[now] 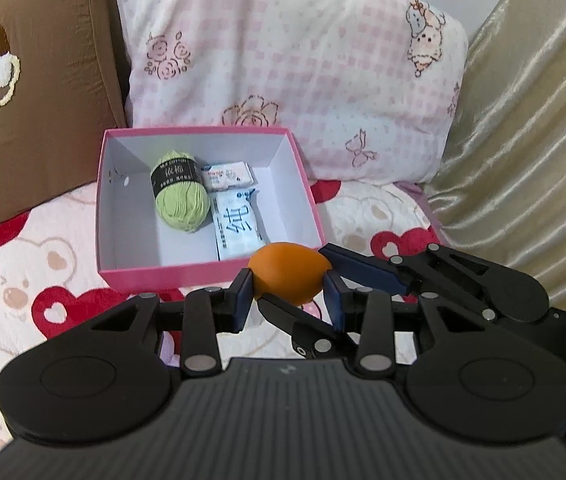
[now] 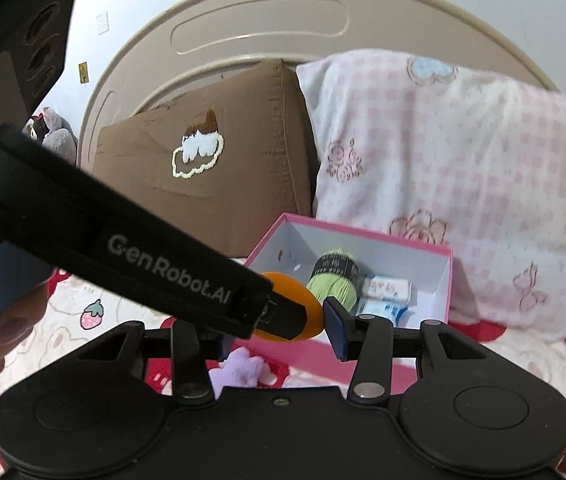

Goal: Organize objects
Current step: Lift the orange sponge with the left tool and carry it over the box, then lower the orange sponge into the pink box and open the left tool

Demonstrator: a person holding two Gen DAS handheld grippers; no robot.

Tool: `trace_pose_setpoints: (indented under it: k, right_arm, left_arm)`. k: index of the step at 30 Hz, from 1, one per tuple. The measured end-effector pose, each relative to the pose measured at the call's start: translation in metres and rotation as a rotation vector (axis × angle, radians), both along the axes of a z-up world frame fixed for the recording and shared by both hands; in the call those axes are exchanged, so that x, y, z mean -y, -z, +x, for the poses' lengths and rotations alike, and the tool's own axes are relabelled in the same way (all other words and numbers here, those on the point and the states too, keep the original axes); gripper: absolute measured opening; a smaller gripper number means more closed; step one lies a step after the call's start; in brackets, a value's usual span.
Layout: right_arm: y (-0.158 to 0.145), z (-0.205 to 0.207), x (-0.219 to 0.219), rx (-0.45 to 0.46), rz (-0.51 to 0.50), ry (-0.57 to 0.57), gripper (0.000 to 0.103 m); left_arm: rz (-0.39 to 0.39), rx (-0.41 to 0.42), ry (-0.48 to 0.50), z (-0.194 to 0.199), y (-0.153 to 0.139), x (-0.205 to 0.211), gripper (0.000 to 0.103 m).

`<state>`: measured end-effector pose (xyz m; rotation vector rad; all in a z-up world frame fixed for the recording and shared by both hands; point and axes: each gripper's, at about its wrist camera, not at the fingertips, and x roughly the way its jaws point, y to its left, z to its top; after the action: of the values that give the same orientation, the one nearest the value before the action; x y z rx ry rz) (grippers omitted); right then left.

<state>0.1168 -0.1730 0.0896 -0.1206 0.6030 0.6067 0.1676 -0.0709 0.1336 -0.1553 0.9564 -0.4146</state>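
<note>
An orange (image 1: 289, 276) hangs just in front of the near right corner of a pink box (image 1: 203, 131) with white inner walls. My left gripper (image 1: 288, 296) is shut on the orange, one blue pad on each side. From the right, the right gripper reaches in, and its fingers (image 1: 357, 268) clamp the same orange from above and below. In the right wrist view the orange (image 2: 311, 304) sits between the right gripper (image 2: 279, 332) pads. The left gripper's finger (image 2: 283, 316) crosses in front and hides the right gripper's left pad.
In the box lie a green yarn ball (image 1: 181, 196) and two white tissue packs (image 1: 227, 176). A brown cushion (image 1: 35, 100) and a pink checked pillow (image 1: 283, 60) stand behind it. Gold fabric (image 1: 523, 140) is on the right. A purple plush (image 2: 243, 368) lies on the bedspread.
</note>
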Motion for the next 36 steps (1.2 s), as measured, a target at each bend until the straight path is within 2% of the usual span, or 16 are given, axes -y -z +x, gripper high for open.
trace_pose_setpoints:
  k: [10,17,22,27,32,36]
  right_arm:
    - [-0.002,0.03,-0.006,0.032,-0.012,-0.031,0.05]
    - [0.023,0.071,-0.013,0.038,-0.07,-0.088,0.05]
    - [0.046,0.106,-0.012,-0.033,-0.066,-0.065,0.05]
    - [0.062,0.134,-0.019,-0.063,-0.099,-0.048,0.05]
    - [0.081,0.179,-0.022,-0.182,-0.069,-0.012,0.053]
    - [0.097,0.206,-0.029,-0.221,-0.083,0.004,0.053]
  left_arm:
    - [-0.03,0.029,-0.016,0.036,0.008,-0.001,0.036]
    - [-0.104,0.03,-0.045,0.079,0.054,-0.004,0.036]
    - [-0.158,-0.008,-0.072,0.11,0.082,-0.002,0.036]
    - [-0.213,-0.059,-0.114,0.144,0.109,-0.007,0.036]
    - [-0.263,-0.091,-0.153,0.179,0.135,-0.013,0.036]
    - [-0.215,-0.056,-0.151,0.202,0.153,-0.005,0.036]
